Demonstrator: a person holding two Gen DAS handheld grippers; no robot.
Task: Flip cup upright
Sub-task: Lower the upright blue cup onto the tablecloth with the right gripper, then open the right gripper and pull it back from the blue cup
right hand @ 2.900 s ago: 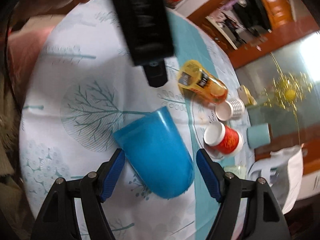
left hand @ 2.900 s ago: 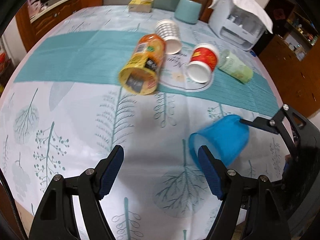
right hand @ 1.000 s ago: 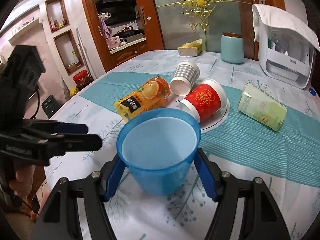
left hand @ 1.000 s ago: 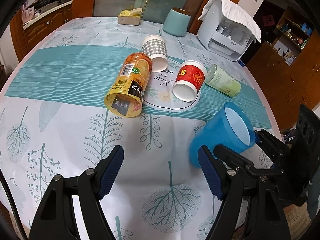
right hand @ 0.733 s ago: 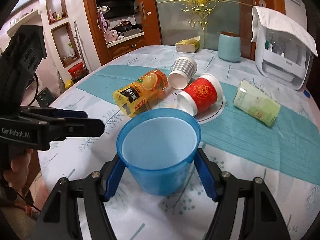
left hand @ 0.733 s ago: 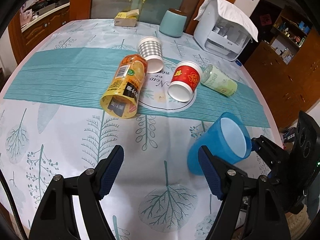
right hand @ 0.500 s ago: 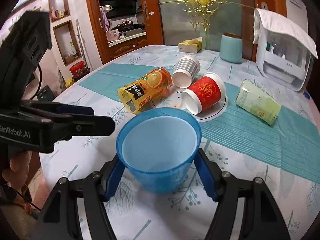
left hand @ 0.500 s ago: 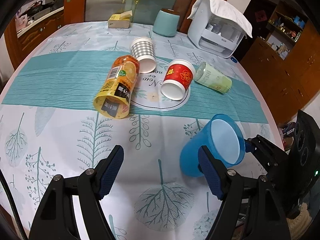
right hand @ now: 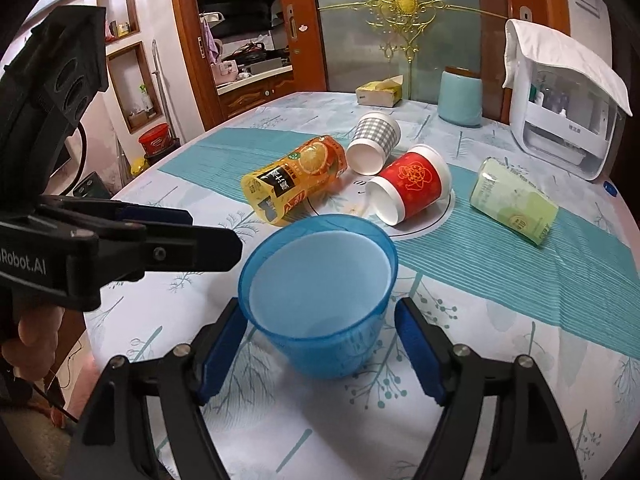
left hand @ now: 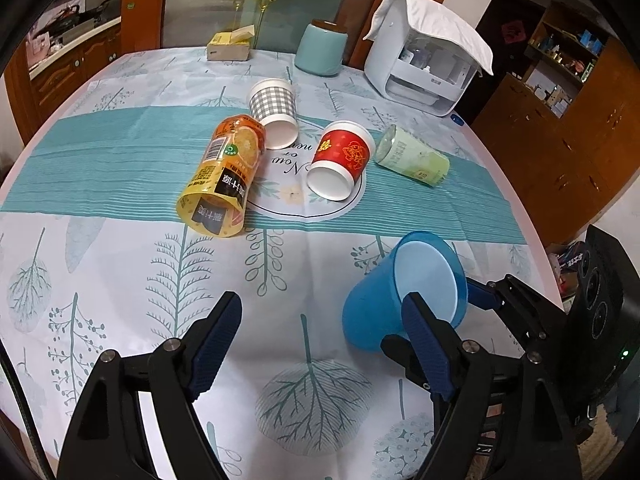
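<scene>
The blue plastic cup (right hand: pixel 320 300) stands nearly upright on the tablecloth, mouth up, still a little tilted. My right gripper (right hand: pixel 320 340) is shut on the blue cup, one blue pad on each side of its wall. In the left wrist view the blue cup (left hand: pixel 376 304) leans at the right, held by the right gripper's fingers (left hand: pixel 484 296). My left gripper (left hand: pixel 324 340) is open and empty, hovering over the tablecloth just left of the cup.
Lying on their sides on the teal runner: an orange juice cup (left hand: pixel 224 176), a grey checked paper cup (left hand: pixel 274 106), a red paper cup (left hand: pixel 340 160), a green cup (left hand: pixel 412 156). A teal canister (left hand: pixel 322 48), tissue box (left hand: pixel 230 46) and white appliance (left hand: pixel 424 64) stand at the back.
The right gripper lifted the blue cup from lying on its side and turned it mouth up, then lowered it onto the cloth. The left gripper drew back slightly.
</scene>
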